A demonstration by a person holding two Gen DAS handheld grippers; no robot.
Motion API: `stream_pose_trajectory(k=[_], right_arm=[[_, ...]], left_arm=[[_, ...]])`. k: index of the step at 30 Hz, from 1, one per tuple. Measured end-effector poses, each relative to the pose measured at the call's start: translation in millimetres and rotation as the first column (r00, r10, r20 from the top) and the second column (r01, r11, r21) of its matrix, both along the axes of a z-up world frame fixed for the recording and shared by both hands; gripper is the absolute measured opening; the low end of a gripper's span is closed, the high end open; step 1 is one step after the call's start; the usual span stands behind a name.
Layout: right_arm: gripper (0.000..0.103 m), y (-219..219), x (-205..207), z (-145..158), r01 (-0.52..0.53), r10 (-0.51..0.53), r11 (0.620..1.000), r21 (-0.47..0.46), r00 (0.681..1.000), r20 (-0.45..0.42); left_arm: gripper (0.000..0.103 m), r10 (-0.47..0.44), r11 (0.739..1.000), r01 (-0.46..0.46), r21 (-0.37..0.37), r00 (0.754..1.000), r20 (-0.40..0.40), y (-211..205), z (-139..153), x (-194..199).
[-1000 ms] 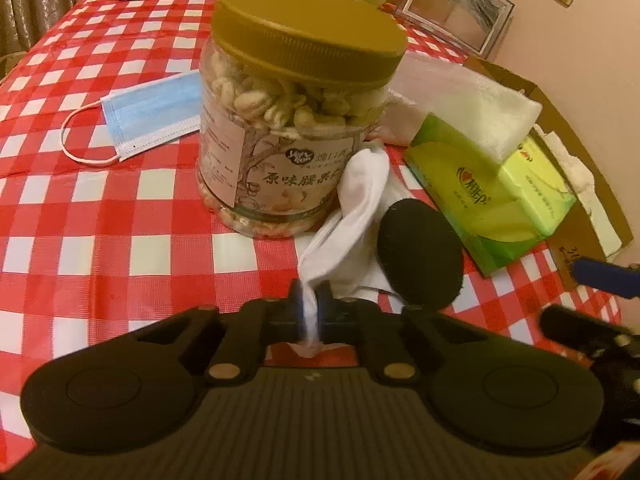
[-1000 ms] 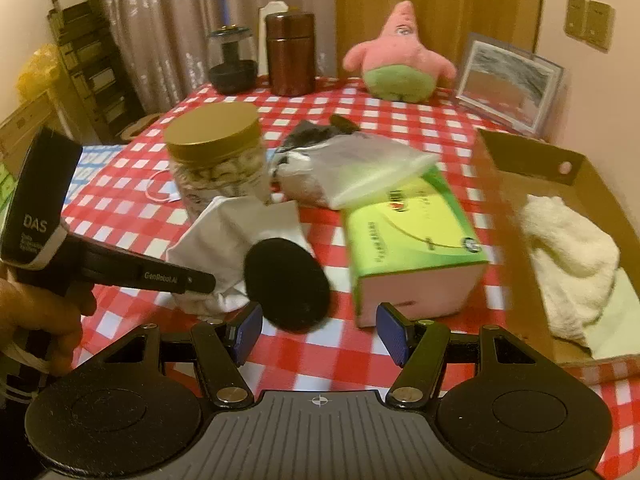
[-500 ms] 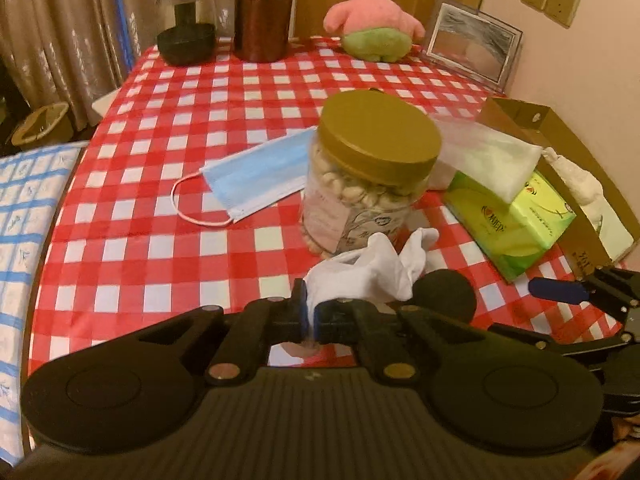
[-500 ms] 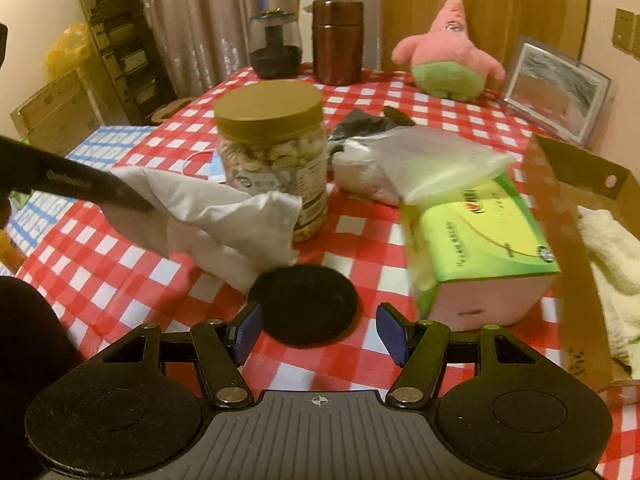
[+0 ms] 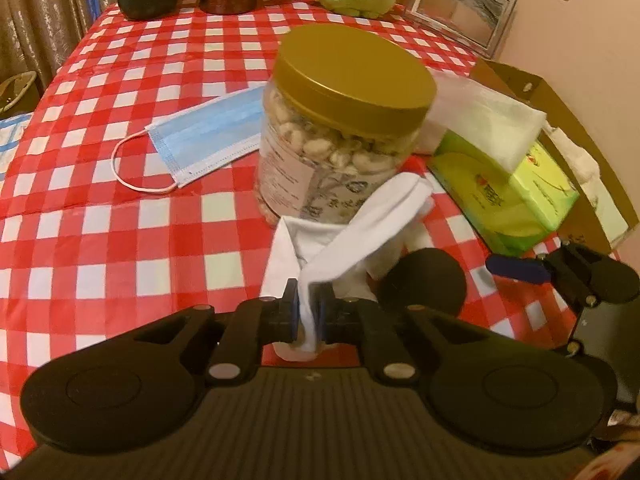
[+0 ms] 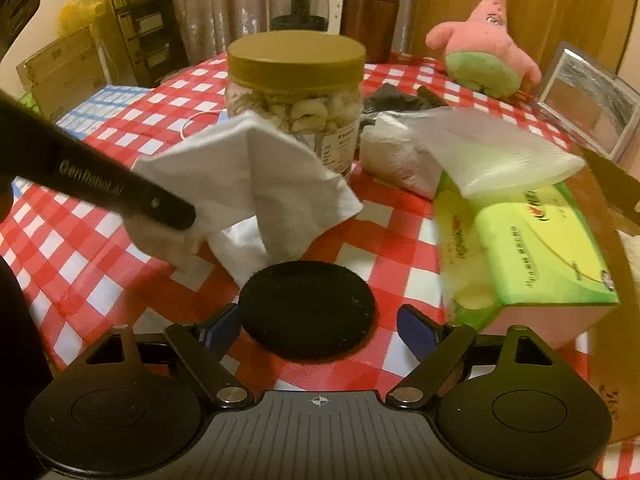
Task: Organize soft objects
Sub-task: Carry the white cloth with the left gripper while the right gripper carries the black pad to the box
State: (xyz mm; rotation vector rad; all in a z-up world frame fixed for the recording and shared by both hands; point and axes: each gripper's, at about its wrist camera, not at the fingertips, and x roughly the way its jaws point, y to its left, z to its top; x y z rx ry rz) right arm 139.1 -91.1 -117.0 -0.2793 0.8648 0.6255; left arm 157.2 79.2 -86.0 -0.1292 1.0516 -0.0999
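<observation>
One nut-filled jar beside cloth

Landmark: nut jar, gold lid, upright on the red-checked tablecloth.
- White cloth: in front of the jar, lifted and draped, pinched at its left edge by the left gripper.
- Black round pad: nearer than the cloth, flat, between the spread fingers of the right gripper.
- Green tissue box: right of the jar.
- Clear bag: on the box.
- Pink plush star: behind the jar, to its right.
</observation>
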Motion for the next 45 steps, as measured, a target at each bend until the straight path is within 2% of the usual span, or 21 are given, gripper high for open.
stream_pose_trajectory(k=[2,4,7,10,14,17,18,19,20,22,24,32,45], right_arm=[[0.088,4,2,-5,-0.014,0.014,1.0,-0.006,1.0,-0.007],[0.093,8,3,-10,-0.03,0.03,1.0,-0.009,1.0,-0.011],[0.096,16,6,-17,-0.037,0.037,0.999,-0.018,0.999,-0.022],[0.096,20,9,-20,-0.03,0.029,0.999,-0.024,0.999,-0.015],[0.096,26,14,-24,-0.003,0.002,1.0,-0.028,1.0,-0.031],[0.095,25,18,-29,0.013,-0.014,1.0,-0.026,0.998,-0.056],[0.093,24,19,-29,0.016,-0.018,1.0,-0.023,0.998,-0.055],[0.084,23,18,-29,0.019,-0.02,1.0,-0.023,0.998,-0.054],[0.081,23,17,-29,0.02,-0.021,1.0,-0.022,0.999,-0.049],[0.079,22,16,-26,0.018,-0.019,0.999,-0.031,0.999,-0.031],[0.079,19,16,-25,0.021,-0.022,1.0,-0.019,0.999,-0.044],[0.079,5,5,-1,0.05,-0.05,0.999,0.011,0.999,-0.009],[0.079,-43,-30,71,0.177,-0.184,0.98,0.095,0.981,0.063]], left_arm=[[0.014,0.017,1.0,-0.017,0.005,1.0,-0.006,4,-2,3],[0.028,0.027,1.0,-0.027,0.006,1.0,-0.011,8,-4,5],[0.037,0.031,1.0,-0.031,-0.001,0.999,-0.035,14,-9,9],[0.043,0.03,1.0,-0.03,-0.004,0.998,-0.052,15,-13,11],[0.044,0.012,1.0,-0.013,-0.014,0.997,-0.077,13,-17,15],[0.04,-0.003,0.999,-0.001,-0.035,0.995,-0.096,13,-21,16],[0.035,-0.005,0.999,0.001,-0.039,0.995,-0.102,13,-22,16],[0.028,-0.007,0.999,0.003,-0.038,0.995,-0.104,12,-21,15],[0.025,-0.003,0.999,-0.001,-0.04,0.995,-0.103,12,-20,14],[0.015,-0.001,0.999,-0.004,-0.054,0.996,-0.093,12,-15,12],[0.012,0.001,0.998,-0.006,-0.064,0.997,-0.074,12,-8,10],[0.008,0.009,0.995,-0.007,-0.099,1.0,0.024,9,36,-3],[0.008,-0.015,0.986,0.039,-0.162,0.989,0.148,-18,107,-27]])
